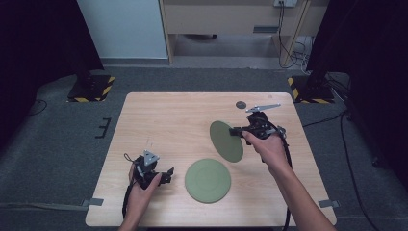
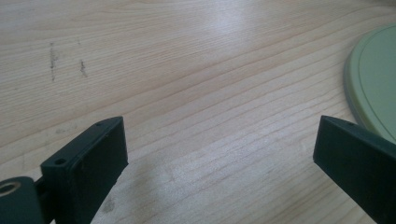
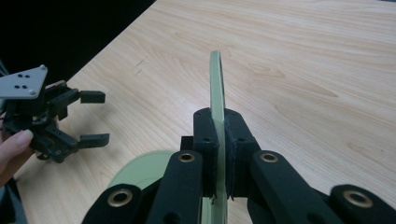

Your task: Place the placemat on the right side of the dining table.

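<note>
A green plate (image 1: 208, 180) lies flat on the wooden table (image 1: 163, 120) near its front edge. A second green plate (image 1: 225, 142) is held off the table, tilted on edge, with my right gripper (image 1: 236, 131) shut on its rim. In the right gripper view this plate (image 3: 215, 84) stands edge-on between the closed pads of my right gripper (image 3: 220, 140), and the flat plate (image 3: 140, 170) lies below. My left gripper (image 1: 167, 174) rests low at the front left, open, just left of the flat plate. In the left gripper view its jaws (image 2: 219, 149) stand wide apart over bare wood, with the plate's rim (image 2: 376, 84) at the right.
A small dark disc (image 1: 241, 104) lies near the table's far right edge. Black stands on hazard-striped bases (image 1: 91, 89) (image 1: 308, 89) flank the table's far corners. Bare wood spreads across the table's left and middle.
</note>
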The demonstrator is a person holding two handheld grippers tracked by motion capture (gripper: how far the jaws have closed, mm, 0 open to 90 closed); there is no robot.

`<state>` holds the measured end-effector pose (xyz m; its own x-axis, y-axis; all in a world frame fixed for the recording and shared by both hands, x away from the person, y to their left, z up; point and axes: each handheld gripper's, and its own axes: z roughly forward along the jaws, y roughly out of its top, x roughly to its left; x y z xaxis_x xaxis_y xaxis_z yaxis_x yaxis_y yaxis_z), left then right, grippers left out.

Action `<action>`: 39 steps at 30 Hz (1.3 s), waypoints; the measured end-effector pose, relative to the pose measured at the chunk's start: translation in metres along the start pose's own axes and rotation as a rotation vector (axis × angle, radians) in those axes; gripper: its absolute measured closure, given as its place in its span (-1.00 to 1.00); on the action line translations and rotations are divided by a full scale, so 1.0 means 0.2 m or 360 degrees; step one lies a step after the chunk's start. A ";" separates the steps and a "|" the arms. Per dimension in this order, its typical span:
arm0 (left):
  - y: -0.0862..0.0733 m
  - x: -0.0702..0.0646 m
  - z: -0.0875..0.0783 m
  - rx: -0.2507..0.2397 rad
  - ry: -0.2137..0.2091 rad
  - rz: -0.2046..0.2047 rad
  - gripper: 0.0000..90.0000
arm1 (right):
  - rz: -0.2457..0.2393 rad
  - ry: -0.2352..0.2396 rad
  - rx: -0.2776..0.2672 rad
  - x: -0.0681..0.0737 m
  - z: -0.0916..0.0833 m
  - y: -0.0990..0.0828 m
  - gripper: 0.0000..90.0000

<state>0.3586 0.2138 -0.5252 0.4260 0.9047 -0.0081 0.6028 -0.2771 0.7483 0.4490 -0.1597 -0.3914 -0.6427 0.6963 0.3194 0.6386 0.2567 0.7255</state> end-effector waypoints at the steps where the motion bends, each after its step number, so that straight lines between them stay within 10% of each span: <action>1: 0.00 0.00 0.00 0.0004 0.0004 -0.0002 -0.94 | 0.0008 -0.0011 -0.0008 0.00 0.00 0.00 0.91; 39: -0.03 0.04 0.01 0.0078 0.0050 -0.0041 -0.93 | 0.0124 -0.0302 -0.0088 -0.13 0.00 0.11 0.91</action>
<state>0.3596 0.2226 -0.5303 0.3888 0.9213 -0.0055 0.6458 -0.2683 0.7148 0.4797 -0.1733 -0.3838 -0.4979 0.8277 0.2590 0.6556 0.1637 0.7371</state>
